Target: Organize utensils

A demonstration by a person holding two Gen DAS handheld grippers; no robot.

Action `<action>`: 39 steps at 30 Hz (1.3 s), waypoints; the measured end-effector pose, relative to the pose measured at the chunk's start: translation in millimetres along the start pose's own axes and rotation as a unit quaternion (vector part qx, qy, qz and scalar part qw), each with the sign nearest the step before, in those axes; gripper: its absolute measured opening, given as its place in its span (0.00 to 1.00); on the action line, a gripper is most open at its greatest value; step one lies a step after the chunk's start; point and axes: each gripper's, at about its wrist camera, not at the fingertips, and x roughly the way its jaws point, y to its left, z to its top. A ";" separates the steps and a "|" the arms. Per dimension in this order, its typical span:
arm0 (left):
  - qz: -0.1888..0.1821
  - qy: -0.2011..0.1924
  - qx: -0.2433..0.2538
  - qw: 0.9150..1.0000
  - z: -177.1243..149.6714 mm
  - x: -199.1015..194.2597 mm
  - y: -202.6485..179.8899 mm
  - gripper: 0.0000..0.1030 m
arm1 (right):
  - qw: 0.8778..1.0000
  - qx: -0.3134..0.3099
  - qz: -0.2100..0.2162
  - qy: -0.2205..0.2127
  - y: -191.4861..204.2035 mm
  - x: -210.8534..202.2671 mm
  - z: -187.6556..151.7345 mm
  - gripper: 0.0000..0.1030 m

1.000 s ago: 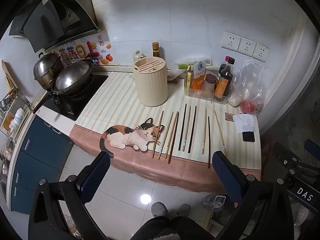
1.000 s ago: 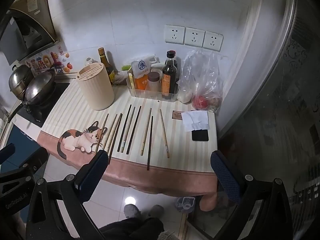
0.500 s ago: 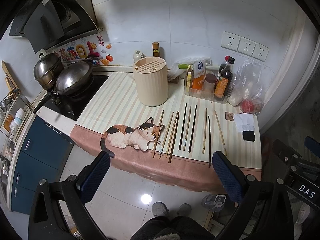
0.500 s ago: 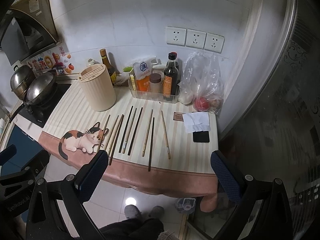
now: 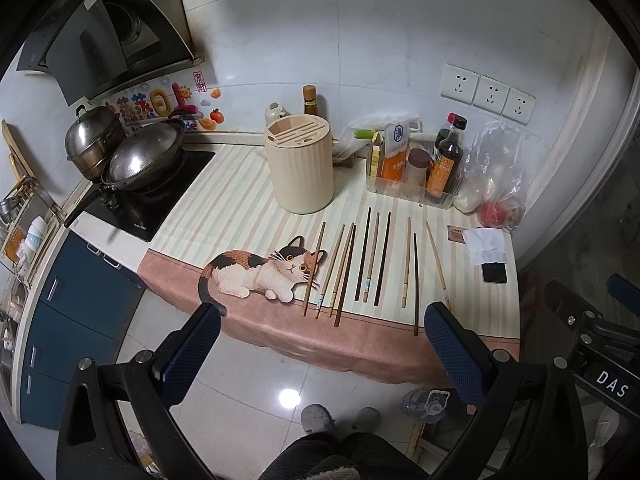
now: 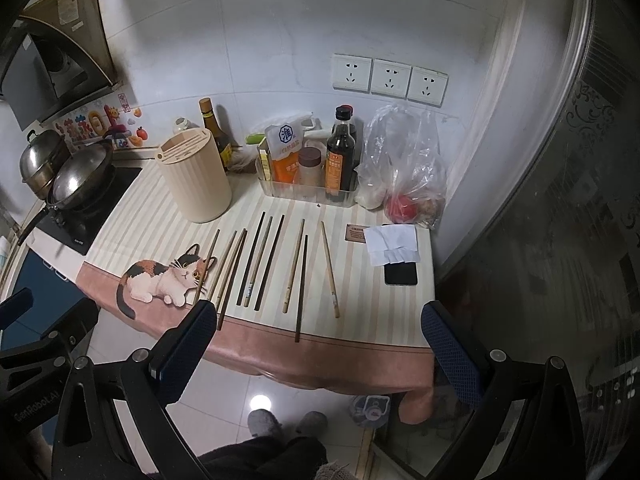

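Step in hand: you are at the approach; nothing is picked up yet, and every one of the wooden and dark chopsticks (image 5: 370,262) lies loose on the striped cat-print table mat (image 5: 224,216).
Left gripper (image 5: 322,354): you hold it above the floor in front of the table edge, jaws spread wide, nothing between them.
Right gripper (image 6: 320,346): same posture, jaws spread and empty, its left finger's tip overlapping the near ends of the leftmost sticks in its own view.
Task's things: the chopsticks sit in a rough row, tips toward you, between the cat picture and the folded white paper (image 6: 394,244); the round cream ribbed utensil holder with slotted top (image 5: 301,170) stands upright just behind them.
Next move, as I judge it: bring one gripper down over a single stick's near end, pinch it, then carry it to a slot in the holder. The sticks lie close together, so choose an outer one, such as the pale one (image 6: 330,268) at the right.
Since a second ago: both views sit slightly nearer the table; the chopsticks and holder have not shifted.
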 end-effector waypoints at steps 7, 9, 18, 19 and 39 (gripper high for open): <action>0.001 -0.002 0.000 1.000 0.2 -3.4 -0.5 1.00 | 1.000 0.001 0.001 -0.001 -1.8 1.0 0.6 1.00; 0.001 -0.004 0.000 1.000 1.7 -5.6 -3.2 1.00 | 1.000 0.001 0.001 -0.002 -1.4 0.4 0.8 1.00; -0.001 -0.003 -0.001 1.000 4.4 -3.7 0.2 1.00 | 1.000 0.001 0.002 -0.003 -0.1 -0.9 1.2 1.00; -0.001 -0.003 -0.001 1.000 2.1 -2.3 2.3 1.00 | 1.000 0.001 0.001 -0.003 -0.1 -1.1 1.1 1.00; -0.006 -0.003 -0.004 1.000 16.8 -0.2 11.2 1.00 | 1.000 0.007 0.003 -0.010 10.1 -7.1 2.0 1.00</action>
